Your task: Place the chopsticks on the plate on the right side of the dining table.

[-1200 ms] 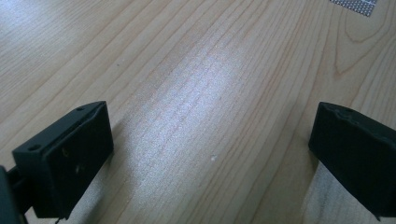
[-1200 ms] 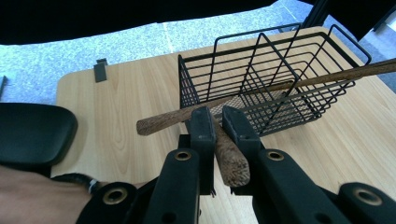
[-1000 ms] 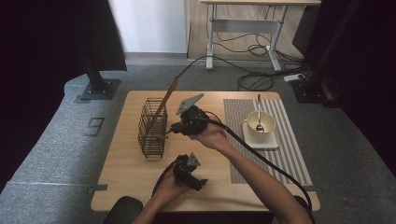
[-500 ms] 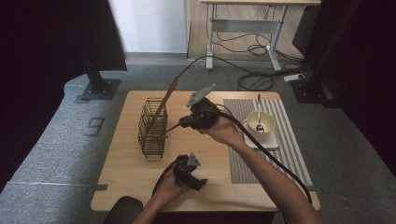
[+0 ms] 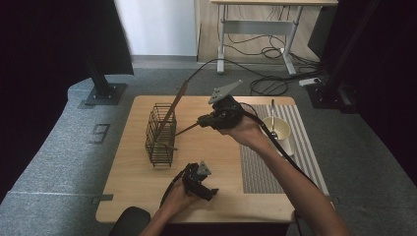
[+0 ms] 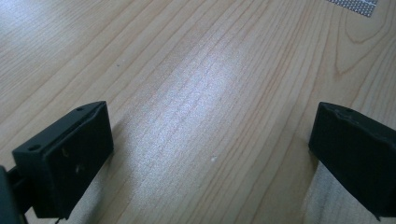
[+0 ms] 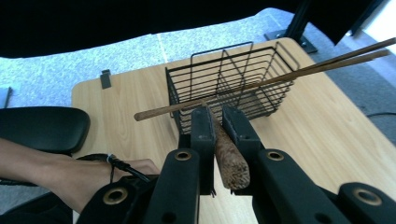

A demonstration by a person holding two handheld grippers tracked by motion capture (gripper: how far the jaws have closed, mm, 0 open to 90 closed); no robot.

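chopstick (image 7: 229,158) clamped in right gripper (image 7: 215,122) at wire basket (image 7: 233,88); left gripper (image 6: 210,154) gapes wide, empty.

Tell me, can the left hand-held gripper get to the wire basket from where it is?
Probably yes. The left hand-held gripper sits open low on the table, and bare wood lies between it and the wire basket. The right hand-held gripper, shut on a wooden stick, is beyond the basket's far side.
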